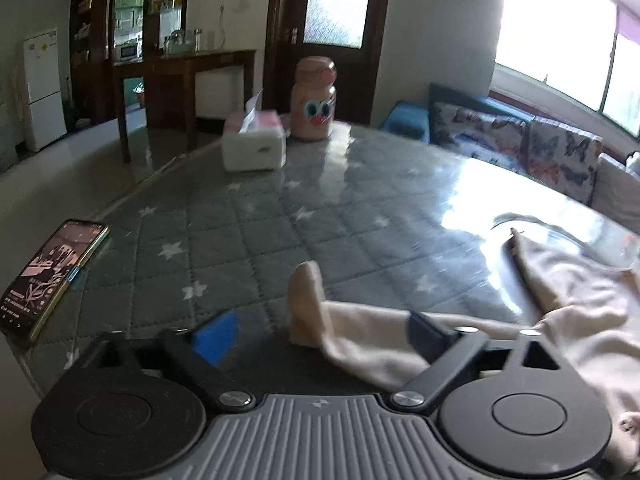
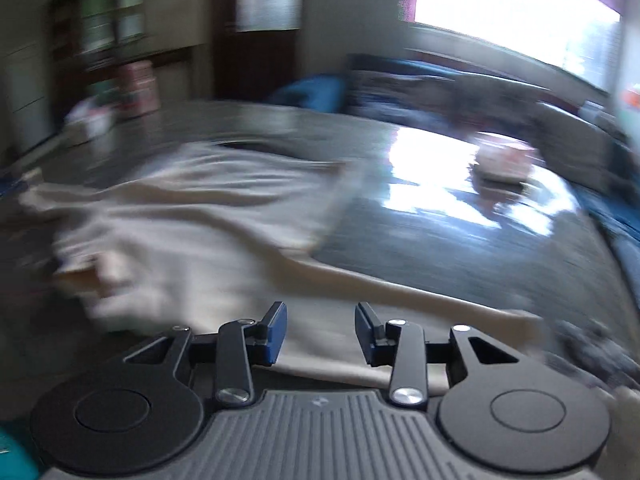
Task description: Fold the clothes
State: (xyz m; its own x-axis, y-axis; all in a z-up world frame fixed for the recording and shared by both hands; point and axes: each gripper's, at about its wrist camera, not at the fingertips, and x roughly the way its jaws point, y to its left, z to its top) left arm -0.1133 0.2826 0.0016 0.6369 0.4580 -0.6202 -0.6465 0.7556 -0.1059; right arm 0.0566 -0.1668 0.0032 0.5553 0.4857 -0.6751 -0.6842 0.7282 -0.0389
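left wrist view looks across a glass-topped table [image 1: 360,184] with a grey quilted, star-printed cloth under the glass. the left gripper [image 1: 320,330] has its jaws spread wide, released, with nothing pressed between the pads; a cream garment [image 1: 580,320] lies on the near right of the table, and one cuffed sleeve end [image 1: 306,304] of it sticks up in the gap between the fingers, free of both pads. a smartphone [image 1: 48,276] with a lit screen lies at the near left edge. far across the table stand a white tissue box [image 1: 254,142] and, just right of it, a pinkish jar [image 1: 314,100] with cartoon eyes. a sofa with butterfly cushions [image 1: 516,140] runs along the far right under a bright window.

right wrist view is heavily blurred. the right gripper [image 2: 320,334] has its blue-padded fingers [image 2: 276,332] partly apart, not clamping; the garment [image 2: 192,220] spreads over the table's left and middle, and a fold of it passes under the gap between the fingers. whether the pads touch the cloth i cannot tell.
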